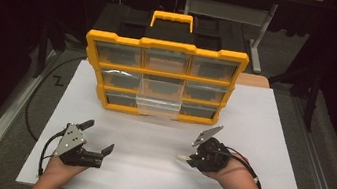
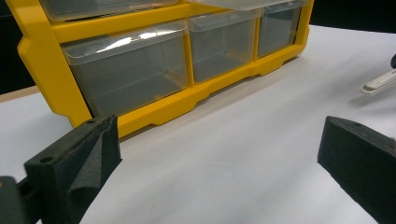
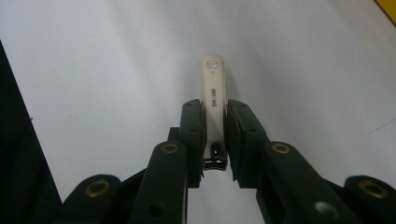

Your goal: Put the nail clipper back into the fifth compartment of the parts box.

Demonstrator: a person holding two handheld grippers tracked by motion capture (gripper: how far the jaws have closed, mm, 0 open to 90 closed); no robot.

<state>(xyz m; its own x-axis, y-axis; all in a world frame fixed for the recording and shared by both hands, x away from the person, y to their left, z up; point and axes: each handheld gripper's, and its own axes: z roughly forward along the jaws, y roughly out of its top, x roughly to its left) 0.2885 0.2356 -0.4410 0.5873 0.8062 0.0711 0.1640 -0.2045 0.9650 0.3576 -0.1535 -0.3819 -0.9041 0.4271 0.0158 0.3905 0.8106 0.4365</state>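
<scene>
Between my right gripper's [image 3: 215,140] pinched jaws sits a nail clipper [image 3: 214,100]. Left gripper [image 1: 97,138] gapes wide, holding nothing. Next, I guess, the pulled-out drawer [image 1: 158,104].

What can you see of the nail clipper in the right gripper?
The nail clipper is a slim, cream-white bar with a small round emblem at its far end and printed lettering along its top; a dark rivet and a metal cutting edge show at the near end. The right gripper clamps it from both sides near that metal end, so the cream end sticks out forward over the white table.
</scene>
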